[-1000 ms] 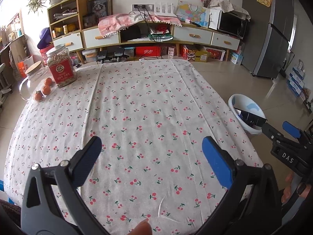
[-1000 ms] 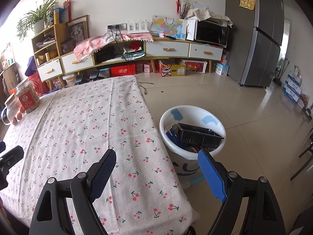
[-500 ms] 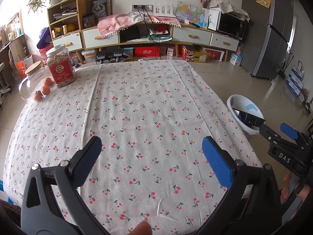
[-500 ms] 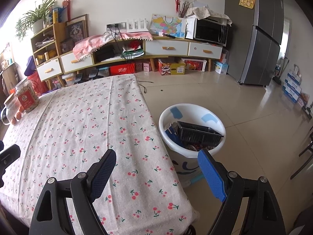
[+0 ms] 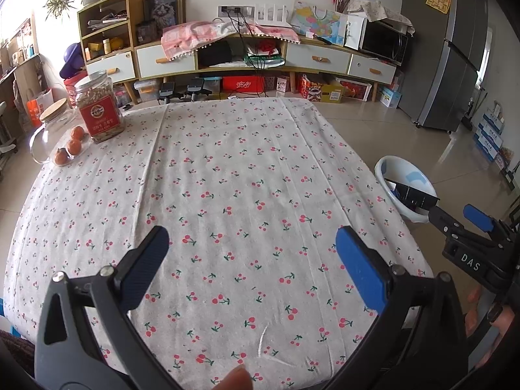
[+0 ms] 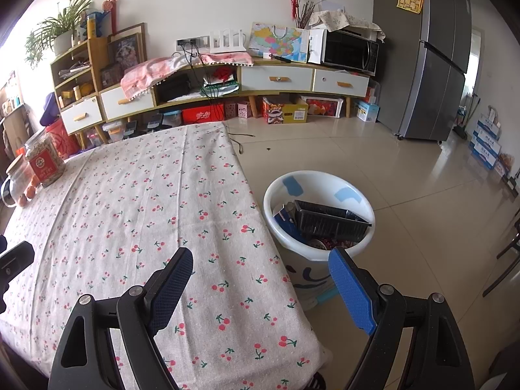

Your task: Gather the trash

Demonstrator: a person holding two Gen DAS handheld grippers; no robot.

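Note:
A white trash bin [image 6: 279, 191] stands on the floor just right of the table, holding a black plastic tray [image 6: 328, 221] and other scraps. The same bin [image 5: 383, 169] shows at the right of the left wrist view. My left gripper [image 5: 250, 247] hangs open over the cherry-print tablecloth [image 5: 227, 169] with nothing between its blue pads. My right gripper [image 6: 260, 269] is open too, above the table's right edge with the bin just beyond it, and it holds nothing. The right gripper [image 5: 461, 221] also appears at the right edge of the left wrist view.
At the table's far left stand a red-labelled jar [image 5: 99, 110], a glass jug with a wooden lid [image 5: 53, 126] and three small orange fruits [image 5: 73, 146]. A long sideboard [image 6: 276, 79] and a grey fridge [image 6: 435, 74] line the far wall, with boxes on the tiled floor [image 6: 406, 175].

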